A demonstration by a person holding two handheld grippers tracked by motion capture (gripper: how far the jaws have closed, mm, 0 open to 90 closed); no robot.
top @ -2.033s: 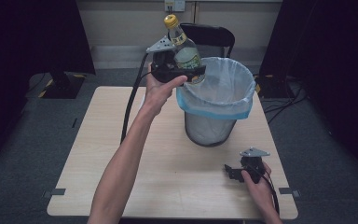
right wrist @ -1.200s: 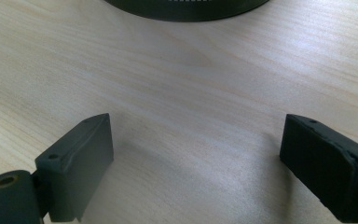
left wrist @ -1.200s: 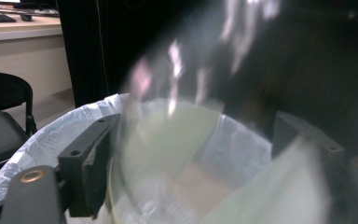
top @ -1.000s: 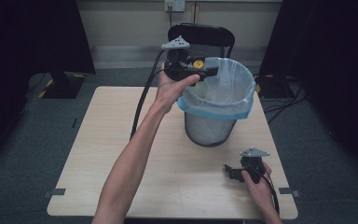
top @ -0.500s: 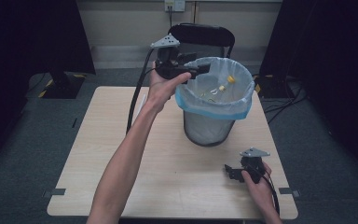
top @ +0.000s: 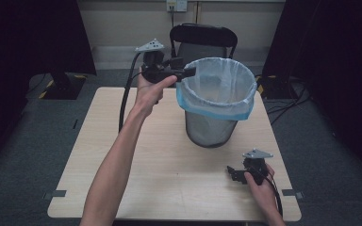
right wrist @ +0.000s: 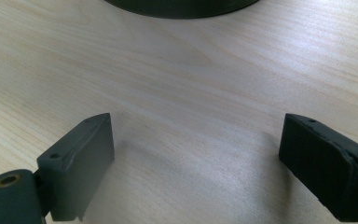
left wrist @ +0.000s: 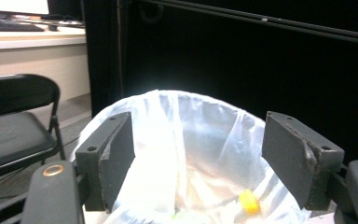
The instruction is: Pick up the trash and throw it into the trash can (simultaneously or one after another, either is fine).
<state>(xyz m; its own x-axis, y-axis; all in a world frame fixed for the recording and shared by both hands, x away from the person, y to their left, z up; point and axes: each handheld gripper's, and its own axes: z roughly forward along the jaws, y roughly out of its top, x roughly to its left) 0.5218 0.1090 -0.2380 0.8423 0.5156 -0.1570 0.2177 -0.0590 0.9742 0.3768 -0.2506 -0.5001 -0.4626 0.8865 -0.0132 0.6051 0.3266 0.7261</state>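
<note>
The left gripper point(top: 181, 72) has its jaws spread wide with nothing between the pads point(left wrist: 112, 158); through the gap in the left gripper view shows only the white inside of the bin liner point(left wrist: 191, 154). The gripper is held level at the left side of the bin's rim, jaws pointing across the mouth of the waste bin point(top: 217, 94), and its cable point(top: 125, 101) hangs down to the tabletop point(top: 122, 141).

Past and below the jaws, down inside the liner, lies a bottle of which little can be seen: its yellow cap point(left wrist: 249, 202) shows low in the left gripper view, just inside the right-hand pad, with a trace of green beside it. The body is hidden by the liner's folds, so which way its long axis runs cannot be told.

The bin stands upright on the far right part of the tabletop, its blue-edged liner folded over the rim.

The right gripper point(top: 233, 173) rests on the near right corner of the tabletop, held by the right hand point(top: 259, 186), well apart from the bin. Its jaws also stand wide open and empty, with bare wood point(right wrist: 191, 116) between the pads point(right wrist: 81, 161) and the dark base of the bin point(right wrist: 182, 7) ahead.

A black folding chair point(top: 202, 40) stands behind the tabletop.
</note>
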